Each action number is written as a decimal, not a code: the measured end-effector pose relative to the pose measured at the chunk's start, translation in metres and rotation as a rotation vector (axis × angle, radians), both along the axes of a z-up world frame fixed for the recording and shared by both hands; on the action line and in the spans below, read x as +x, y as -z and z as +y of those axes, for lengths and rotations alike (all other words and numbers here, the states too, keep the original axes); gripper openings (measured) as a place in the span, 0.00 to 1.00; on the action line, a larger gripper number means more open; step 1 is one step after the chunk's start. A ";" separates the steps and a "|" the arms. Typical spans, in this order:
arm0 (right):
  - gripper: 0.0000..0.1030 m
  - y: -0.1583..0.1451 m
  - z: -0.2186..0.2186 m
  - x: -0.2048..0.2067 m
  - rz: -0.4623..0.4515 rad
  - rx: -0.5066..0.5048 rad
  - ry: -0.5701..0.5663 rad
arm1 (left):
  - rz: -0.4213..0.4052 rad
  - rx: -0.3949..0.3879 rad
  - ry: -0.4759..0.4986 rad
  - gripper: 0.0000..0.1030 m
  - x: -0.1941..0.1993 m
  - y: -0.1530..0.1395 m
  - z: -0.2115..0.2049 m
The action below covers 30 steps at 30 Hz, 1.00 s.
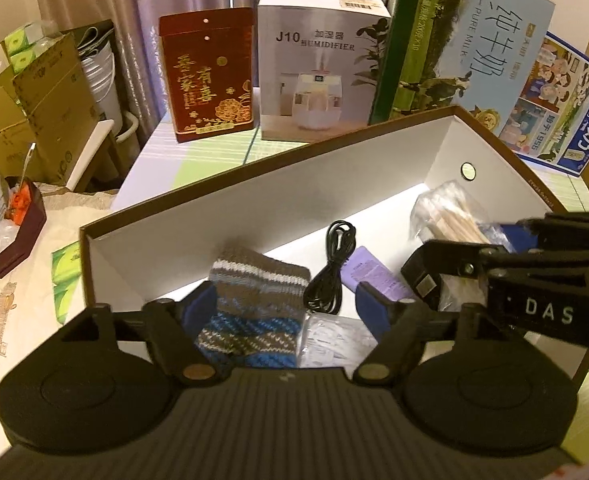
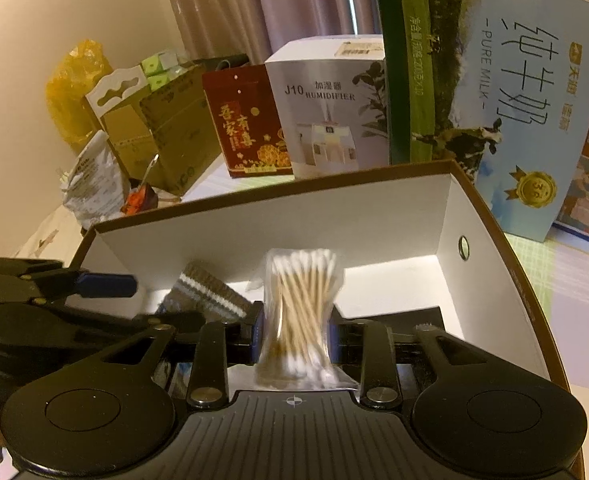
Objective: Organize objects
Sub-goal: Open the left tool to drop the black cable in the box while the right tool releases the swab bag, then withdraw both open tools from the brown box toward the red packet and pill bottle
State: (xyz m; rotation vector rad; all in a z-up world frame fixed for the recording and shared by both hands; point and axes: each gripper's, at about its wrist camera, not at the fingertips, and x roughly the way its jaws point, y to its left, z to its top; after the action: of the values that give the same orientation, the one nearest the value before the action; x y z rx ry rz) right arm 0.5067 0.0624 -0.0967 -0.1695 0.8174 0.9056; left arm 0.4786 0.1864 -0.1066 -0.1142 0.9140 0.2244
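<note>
Currently our right tongs [image 2: 294, 342] clamp the cotton swab packet [image 2: 300, 312] above the white box [image 2: 334, 216]; our left tongs [image 1: 290, 312] stand apart over the knitted sock [image 1: 250, 304]. Slippery film may slide free.

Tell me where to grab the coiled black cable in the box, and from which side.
Grip the black cable across the middle of its bundle, coming straight down from above. It lies flat on the floor of the white box as a long narrow coil, so closing across its narrow width should gather all the strands. The knitted sock and purple packet sit close beside it, so side approaches look crowded.
</note>
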 end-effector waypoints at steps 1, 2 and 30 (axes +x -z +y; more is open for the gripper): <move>0.53 -0.002 -0.001 0.000 -0.017 0.008 0.008 | 0.000 0.005 -0.003 0.71 -0.001 -0.001 0.001; 0.56 -0.003 -0.002 0.000 -0.029 0.016 0.013 | 0.001 0.001 -0.004 0.74 -0.002 -0.002 0.002; 0.98 -0.031 -0.065 -0.020 0.019 0.048 0.090 | -0.024 -0.045 -0.026 0.94 -0.046 -0.040 -0.016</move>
State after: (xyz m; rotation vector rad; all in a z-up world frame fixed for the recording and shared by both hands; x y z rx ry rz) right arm 0.4862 -0.0022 -0.0662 -0.0819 0.8144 0.8427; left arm 0.4322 0.1708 -0.0668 -0.1704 0.8942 0.2258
